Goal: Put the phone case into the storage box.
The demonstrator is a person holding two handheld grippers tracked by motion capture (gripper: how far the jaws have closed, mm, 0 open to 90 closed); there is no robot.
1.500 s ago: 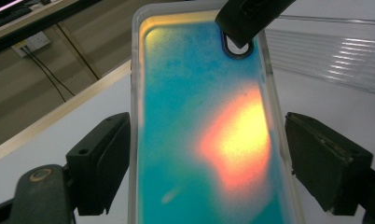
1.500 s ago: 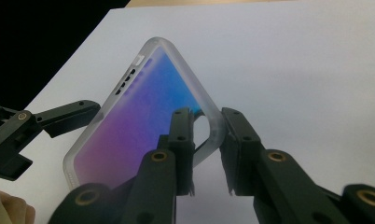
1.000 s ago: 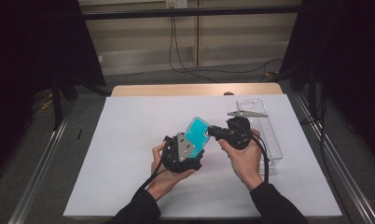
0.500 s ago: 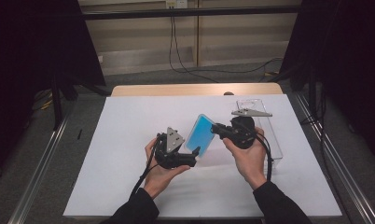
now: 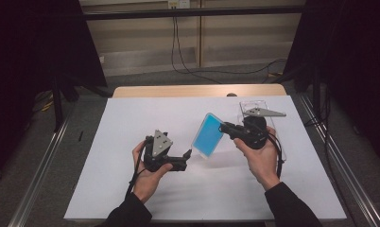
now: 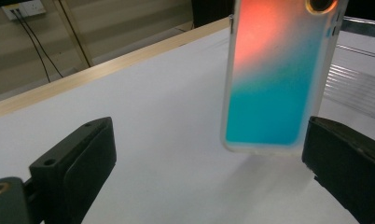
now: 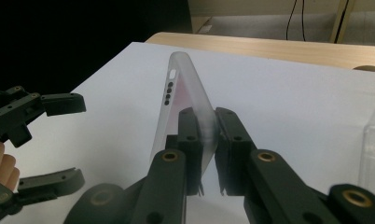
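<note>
Right hand-held gripper [image 5: 224,126] clamps 1 edge of a phone case [image 5: 208,135], teal and orange, lifted tilted above the white tabletop [image 5: 131,118]. Left hand-held gripper [image 5: 189,154] jaws spread wide, empty, just beside the case's lower end. Clear plastic box [image 5: 254,106] behind right hand.

Phone case [image 5: 208,135] blocks; white sheet [image 5: 131,118] probably open.

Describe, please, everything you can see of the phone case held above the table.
The phone case is a frosted, translucent shell, teal shading to orange near its camera hole, with small holes along one edge. It hangs tilted above the white sheet, touching nothing but the right gripper, whose fingers pinch one edge. The left gripper is open nearby, apart from it.
</note>
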